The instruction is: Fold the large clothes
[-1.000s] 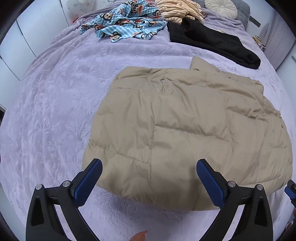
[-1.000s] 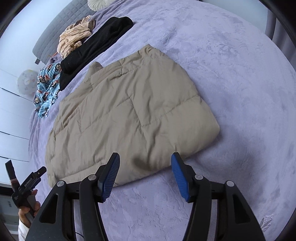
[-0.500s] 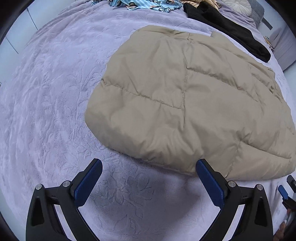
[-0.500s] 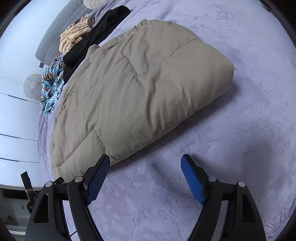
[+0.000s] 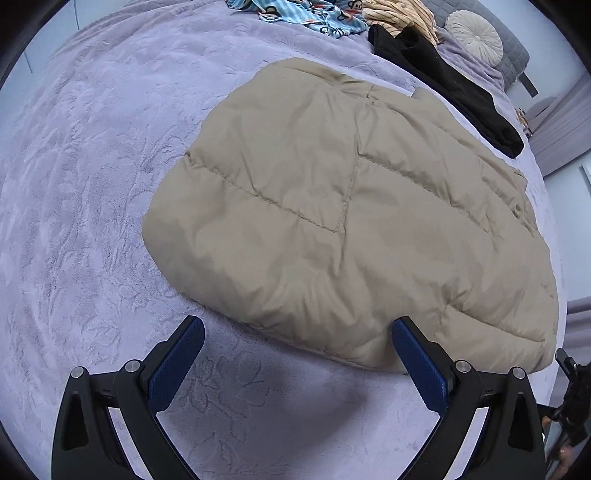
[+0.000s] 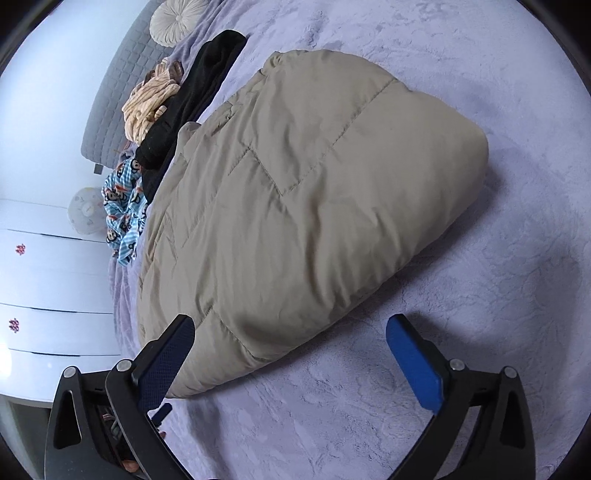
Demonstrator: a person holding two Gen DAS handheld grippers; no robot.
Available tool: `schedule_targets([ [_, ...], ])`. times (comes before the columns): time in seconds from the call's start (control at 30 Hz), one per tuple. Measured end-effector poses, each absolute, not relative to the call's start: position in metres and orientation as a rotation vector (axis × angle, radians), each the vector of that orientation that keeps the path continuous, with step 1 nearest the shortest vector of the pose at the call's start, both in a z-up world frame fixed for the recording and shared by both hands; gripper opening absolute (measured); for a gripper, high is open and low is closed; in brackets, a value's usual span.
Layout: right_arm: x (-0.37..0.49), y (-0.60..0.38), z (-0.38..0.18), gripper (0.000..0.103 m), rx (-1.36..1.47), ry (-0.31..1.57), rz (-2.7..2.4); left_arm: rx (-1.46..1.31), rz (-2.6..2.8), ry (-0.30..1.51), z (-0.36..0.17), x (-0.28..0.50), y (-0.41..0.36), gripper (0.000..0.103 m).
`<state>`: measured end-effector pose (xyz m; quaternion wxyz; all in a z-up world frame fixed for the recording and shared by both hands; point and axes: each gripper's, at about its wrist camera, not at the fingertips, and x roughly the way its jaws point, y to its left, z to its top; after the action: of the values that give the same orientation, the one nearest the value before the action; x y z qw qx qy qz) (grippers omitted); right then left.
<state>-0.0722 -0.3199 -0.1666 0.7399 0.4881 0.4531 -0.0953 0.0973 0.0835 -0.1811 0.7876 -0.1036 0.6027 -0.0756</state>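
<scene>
A tan quilted puffer jacket [image 5: 343, 206] lies folded on the lilac bedspread [image 5: 92, 184]. My left gripper [image 5: 295, 328] is open just above the bedspread at the jacket's near hem; its right pad [image 5: 417, 362] sits against the hem edge, the left pad over bare blanket. In the right wrist view the same jacket [image 6: 295, 206] fills the middle. My right gripper [image 6: 291, 332] is wide, its jaws still opening, straddling the jacket's near edge with the fabric between the pads but not pressed. The left pad [image 6: 166, 362] overlaps the hem.
At the head of the bed lie a black garment [image 5: 443, 77], a striped beige garment [image 5: 399, 14] and a blue monkey-print cloth [image 5: 314, 14], beside a round cushion [image 5: 474, 33]. White drawers [image 6: 44, 280] stand beyond the bed's left side.
Both grippers have dropped and tilted down toward the jacket's near edge, so the jacket looms larger. The right gripper's jaws have spread much wider.
</scene>
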Motion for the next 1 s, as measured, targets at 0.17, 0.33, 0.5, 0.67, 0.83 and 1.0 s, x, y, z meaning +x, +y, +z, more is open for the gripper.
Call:
schedule_targets([
  [0.17,-0.073,-0.327,-0.180,0.103,1.186,0.986,-0.180,-0.485,-0.291,1.328,-0.190,0.096,0.103,0.102],
  [0.33,-0.074,-0.335,-0.191,0.103,1.264,0.965,-0.156,-0.661,-0.312,1.315,-0.205,0.099,0.124,0.102],
  [0.5,-0.069,-0.340,-0.203,0.103,1.348,0.932,-0.130,-0.726,-0.328,1.331,-0.223,0.121,0.122,0.102],
  [0.67,-0.049,-0.341,-0.212,0.103,1.413,0.894,-0.080,-0.739,-0.328,1.287,-0.224,0.149,0.108,0.102],
  [0.83,-0.020,-0.339,-0.220,0.103,1.419,0.893,-0.046,-0.747,-0.247,1.280,-0.241,0.163,0.103,0.089],
  [1.0,-0.016,-0.337,-0.223,0.099,1.415,0.895,-0.070,-0.705,-0.283,1.224,-0.224,0.163,0.104,0.033],
])
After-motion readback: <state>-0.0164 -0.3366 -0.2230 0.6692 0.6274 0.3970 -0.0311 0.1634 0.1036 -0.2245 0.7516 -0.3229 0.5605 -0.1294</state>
